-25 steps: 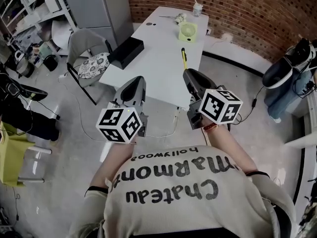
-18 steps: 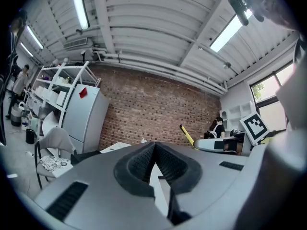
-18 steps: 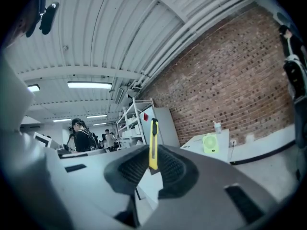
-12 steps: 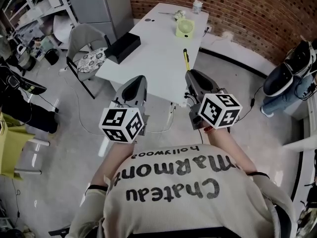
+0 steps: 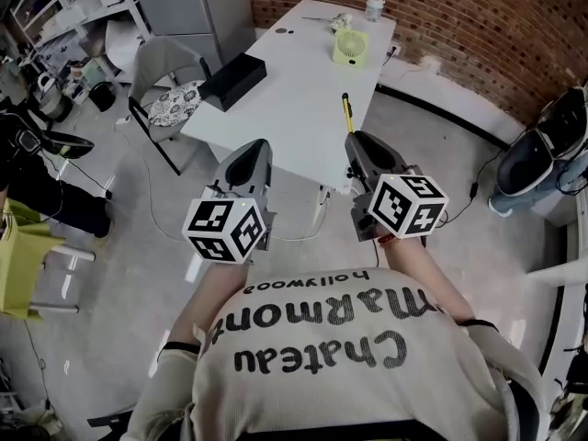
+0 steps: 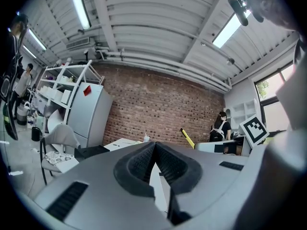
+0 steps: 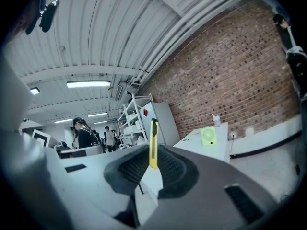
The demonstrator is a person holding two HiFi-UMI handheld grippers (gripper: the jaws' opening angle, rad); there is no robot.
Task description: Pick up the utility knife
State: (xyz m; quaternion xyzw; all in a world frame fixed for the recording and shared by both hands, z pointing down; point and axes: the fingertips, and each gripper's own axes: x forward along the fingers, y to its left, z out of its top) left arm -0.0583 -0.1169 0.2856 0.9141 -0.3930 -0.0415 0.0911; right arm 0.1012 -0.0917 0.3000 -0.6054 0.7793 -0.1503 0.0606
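Observation:
The yellow utility knife point(image 5: 345, 110) sticks forward out of my right gripper point(image 5: 358, 145), level in the air over the right edge of the white table point(image 5: 294, 90). In the right gripper view the knife point(image 7: 153, 143) stands on edge between the ribbed pads, and the right gripper point(image 7: 152, 150) is shut on it. My left gripper point(image 5: 253, 150) hangs beside it at the table's near end. Its jaws meet at the tip with nothing between them point(image 6: 154, 145). From the left gripper view the knife point(image 6: 187, 138) shows off to the right.
On the table lie a black box point(image 5: 234, 79), a green fan point(image 5: 350, 48) and a cup point(image 5: 373, 7) at the far end. A grey chair point(image 5: 170, 90) stands at its left. Shelving is at the far left, a brick wall behind.
Both grippers keep their pose, the knife still in the right one. The table and the chair have drifted slightly in the head view.

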